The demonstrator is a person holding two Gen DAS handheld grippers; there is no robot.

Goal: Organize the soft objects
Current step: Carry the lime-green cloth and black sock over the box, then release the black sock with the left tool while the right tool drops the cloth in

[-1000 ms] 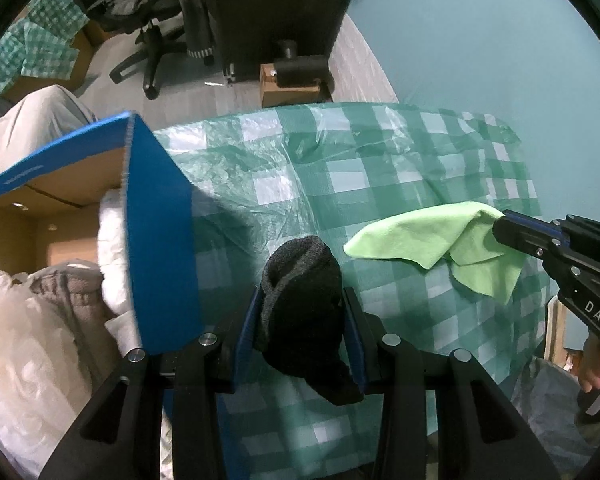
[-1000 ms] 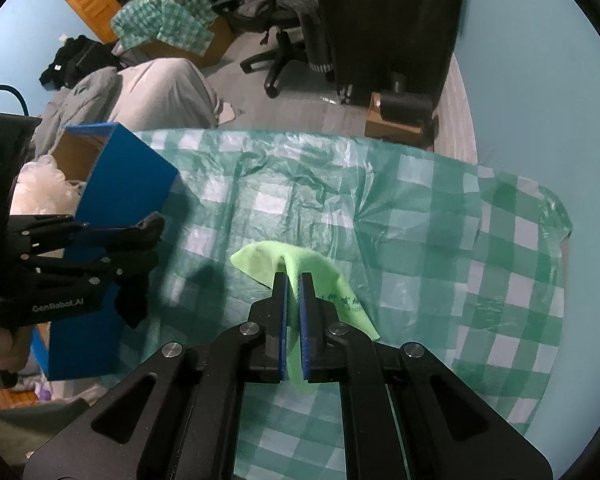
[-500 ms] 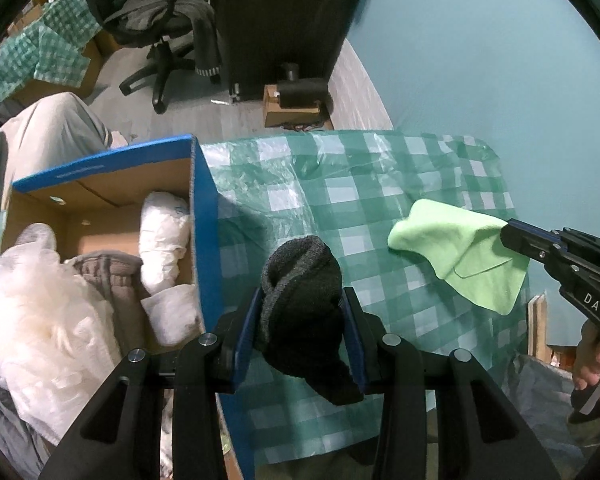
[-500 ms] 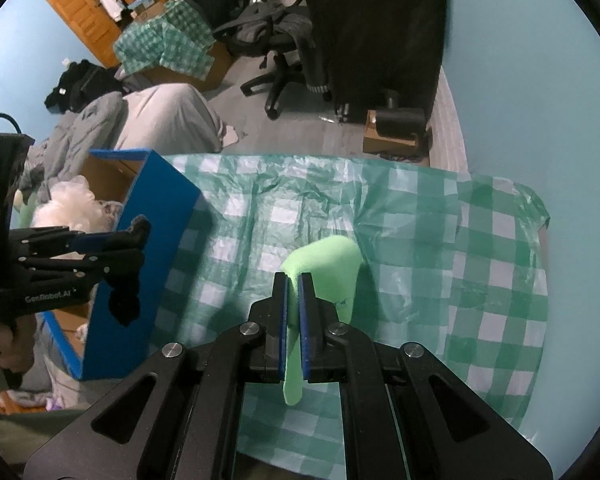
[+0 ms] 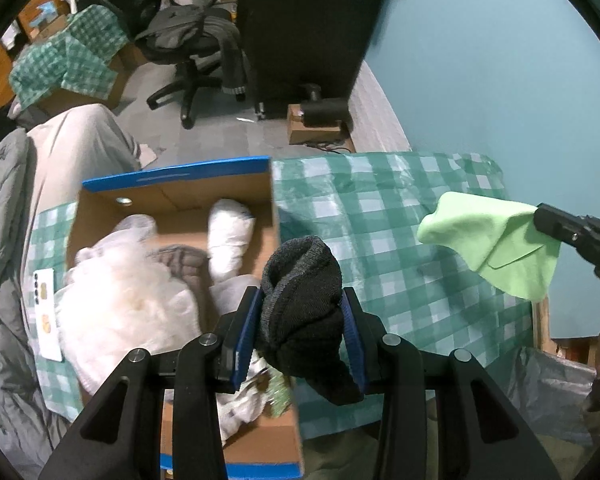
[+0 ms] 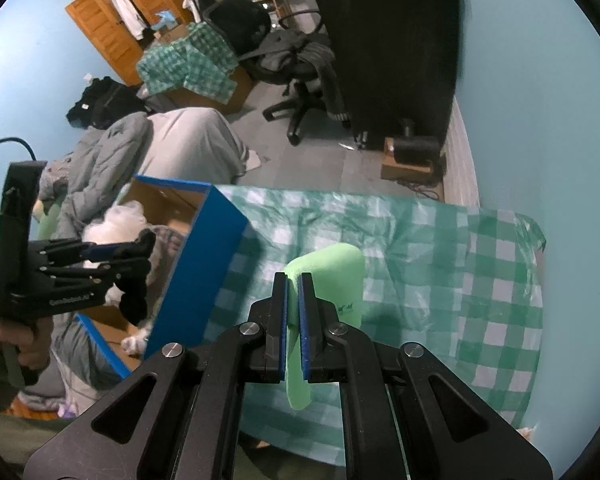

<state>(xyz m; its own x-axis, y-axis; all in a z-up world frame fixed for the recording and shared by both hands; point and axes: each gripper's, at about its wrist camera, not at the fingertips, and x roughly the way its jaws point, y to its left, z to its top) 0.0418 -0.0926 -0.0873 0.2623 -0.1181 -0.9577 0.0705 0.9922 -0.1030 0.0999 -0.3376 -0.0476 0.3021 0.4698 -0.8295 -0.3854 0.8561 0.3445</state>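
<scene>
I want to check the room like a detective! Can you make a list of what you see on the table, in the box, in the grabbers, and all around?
Surface: table under a green checked cover.
Job's things: dark sock; green cloth; cardboard box holding white and grey soft items.
Clutter: white card beside the box.
Grippers: left gripper jaws shut on the sock, at the box's edge; right gripper jaws shut on the cloth, above the table.
Cables: black cable behind the left gripper; cords on the floor.
Surroundings: office chair, wooden wardrobe, blue wall.
</scene>
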